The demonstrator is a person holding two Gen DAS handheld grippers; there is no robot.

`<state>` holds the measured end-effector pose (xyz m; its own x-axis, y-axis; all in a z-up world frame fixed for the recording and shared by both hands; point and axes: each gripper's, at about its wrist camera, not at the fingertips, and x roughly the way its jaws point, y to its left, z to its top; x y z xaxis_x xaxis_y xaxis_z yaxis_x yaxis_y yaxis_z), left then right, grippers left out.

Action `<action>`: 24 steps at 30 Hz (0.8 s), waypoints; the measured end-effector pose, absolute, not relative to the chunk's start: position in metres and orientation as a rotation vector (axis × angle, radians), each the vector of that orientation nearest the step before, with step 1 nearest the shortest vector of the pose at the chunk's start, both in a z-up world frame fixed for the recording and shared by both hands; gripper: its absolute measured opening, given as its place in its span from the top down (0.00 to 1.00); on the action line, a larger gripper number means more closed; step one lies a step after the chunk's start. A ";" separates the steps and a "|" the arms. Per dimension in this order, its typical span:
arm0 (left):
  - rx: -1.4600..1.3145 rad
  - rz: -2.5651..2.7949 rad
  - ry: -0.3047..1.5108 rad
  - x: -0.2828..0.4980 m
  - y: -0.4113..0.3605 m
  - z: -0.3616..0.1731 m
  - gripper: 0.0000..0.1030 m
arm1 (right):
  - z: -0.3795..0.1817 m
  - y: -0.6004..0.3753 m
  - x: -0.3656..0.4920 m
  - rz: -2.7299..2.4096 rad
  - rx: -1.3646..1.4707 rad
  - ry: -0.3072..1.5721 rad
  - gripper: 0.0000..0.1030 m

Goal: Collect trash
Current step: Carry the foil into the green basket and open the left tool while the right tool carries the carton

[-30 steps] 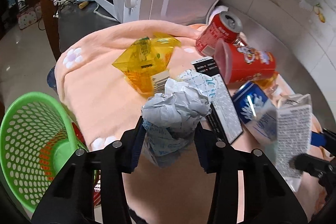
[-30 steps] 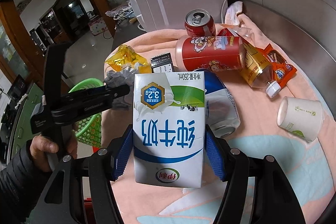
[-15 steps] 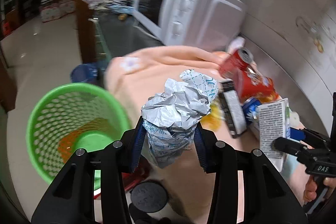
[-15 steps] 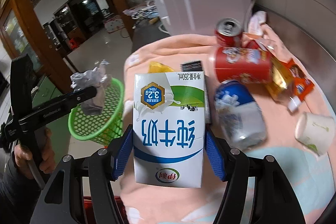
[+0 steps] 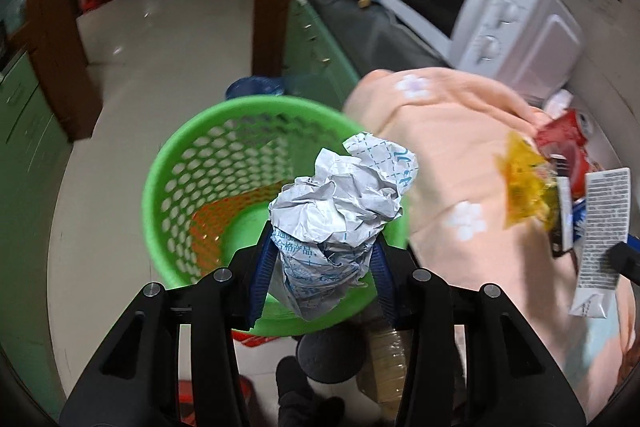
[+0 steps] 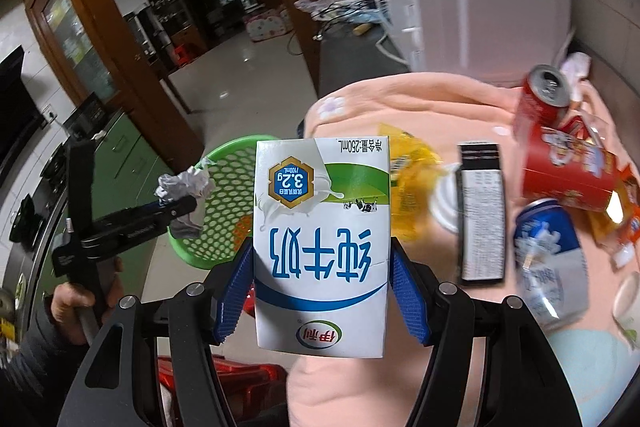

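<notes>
My left gripper (image 5: 322, 267) is shut on a crumpled paper wad (image 5: 340, 203) and holds it over the near rim of the green perforated basket (image 5: 192, 155) on the floor. In the right wrist view the wad (image 6: 186, 183) hangs at the basket's left rim (image 6: 224, 151). My right gripper (image 6: 322, 279) is shut on a white milk carton (image 6: 322, 243), held upside down above the pink cloth's (image 6: 420, 107) left edge. The carton shows in the left wrist view (image 5: 604, 227) at far right.
On the pink cloth lie a yellow wrapper (image 6: 412, 167), a black box (image 6: 480, 219), a red can (image 6: 540, 99), a red tube (image 6: 568, 171), a blue-white can (image 6: 548, 251). A white microwave (image 5: 480, 15) stands behind. A dark counter and green cabinets (image 5: 316, 47) run beyond the basket.
My left gripper has swung left off the cloth with the paper wad, now over the basket. My right gripper has followed left with the carton, toward the cloth's edge.
</notes>
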<state>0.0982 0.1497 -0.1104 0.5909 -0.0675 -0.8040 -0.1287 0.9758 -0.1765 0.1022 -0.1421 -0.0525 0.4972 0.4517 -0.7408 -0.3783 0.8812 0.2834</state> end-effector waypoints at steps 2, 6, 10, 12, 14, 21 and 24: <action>-0.249 0.058 0.953 0.098 0.160 -0.116 0.54 | -0.055 -0.131 0.106 0.518 0.071 0.931 0.40; -0.253 0.094 0.964 0.101 0.170 -0.122 0.40 | -0.061 -0.111 0.113 0.546 0.042 0.949 0.39; -0.279 0.114 0.957 0.101 0.180 -0.125 0.35 | -0.068 -0.096 0.120 0.567 0.023 0.966 0.39; -0.287 0.124 0.954 0.100 0.185 -0.126 0.32 | -0.072 -0.087 0.124 0.583 0.021 0.974 0.39; -0.288 0.135 0.955 0.100 0.188 -0.127 0.32 | -0.075 -0.080 0.127 0.594 0.018 0.980 0.39; -0.316 0.162 0.936 0.089 0.200 -0.121 0.32 | -0.085 -0.048 0.144 0.639 -0.005 0.999 0.39; -0.323 0.182 0.923 0.083 0.207 -0.114 0.31 | -0.092 -0.030 0.152 0.657 -0.015 1.011 0.39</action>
<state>0.0830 0.2070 -0.1144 0.5931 0.0165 -0.8049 -0.2904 0.9368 -0.1948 0.1516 -0.0296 -0.0920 0.3568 0.5019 -0.7879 -0.5155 0.8091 0.2820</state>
